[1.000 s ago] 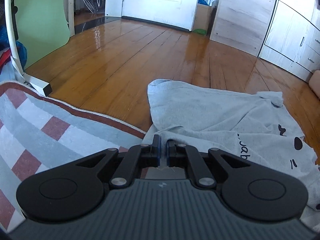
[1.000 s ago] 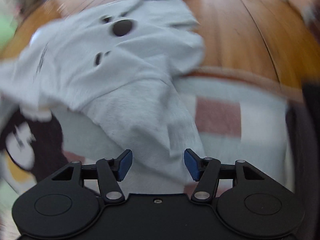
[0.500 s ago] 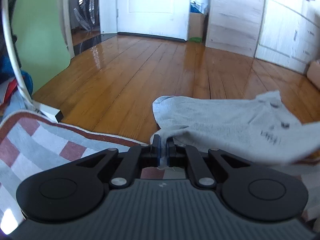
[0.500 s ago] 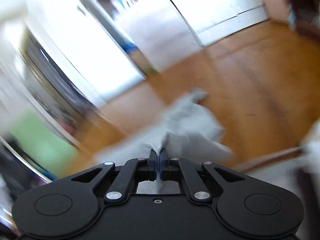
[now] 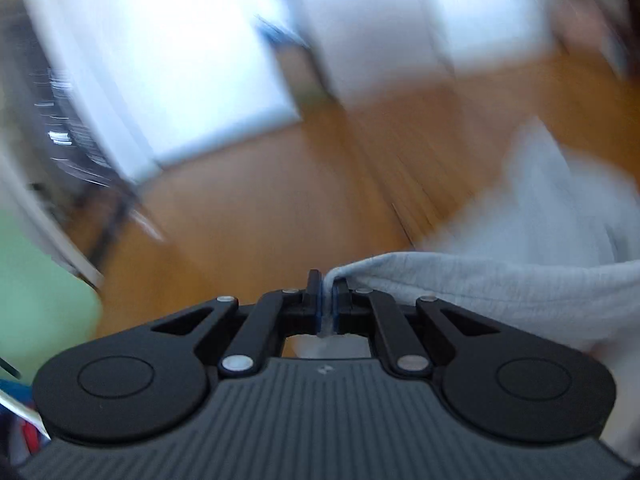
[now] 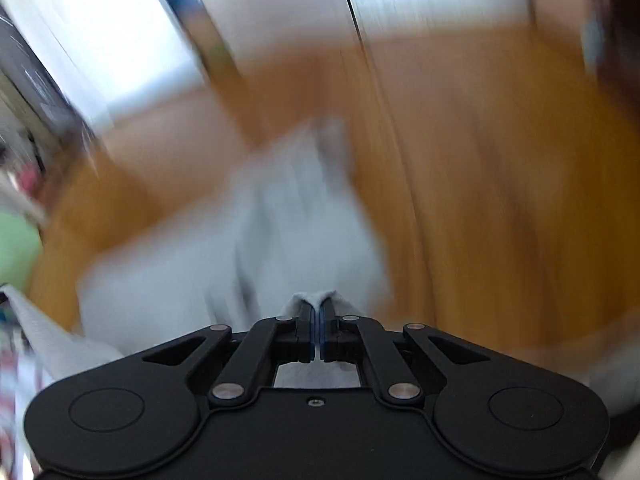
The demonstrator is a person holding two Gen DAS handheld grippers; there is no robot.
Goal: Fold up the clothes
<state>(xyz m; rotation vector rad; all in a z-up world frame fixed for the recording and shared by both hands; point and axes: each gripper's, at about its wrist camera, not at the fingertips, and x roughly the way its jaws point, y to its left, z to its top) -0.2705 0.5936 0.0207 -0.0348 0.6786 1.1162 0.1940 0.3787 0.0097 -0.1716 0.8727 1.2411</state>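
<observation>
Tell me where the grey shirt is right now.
The grey shirt is pinched in both tongs: in the left wrist view it trails right from the left tongs; in the right wrist view it hangs ahead of the right tongs, above the wooden floor.

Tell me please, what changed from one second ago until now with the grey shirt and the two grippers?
The right gripper, open a second ago, has closed on an edge of the grey shirt. Both grippers have lifted the shirt off the striped rug; it now hangs above the wooden floor. The left gripper stays shut on its edge.
</observation>
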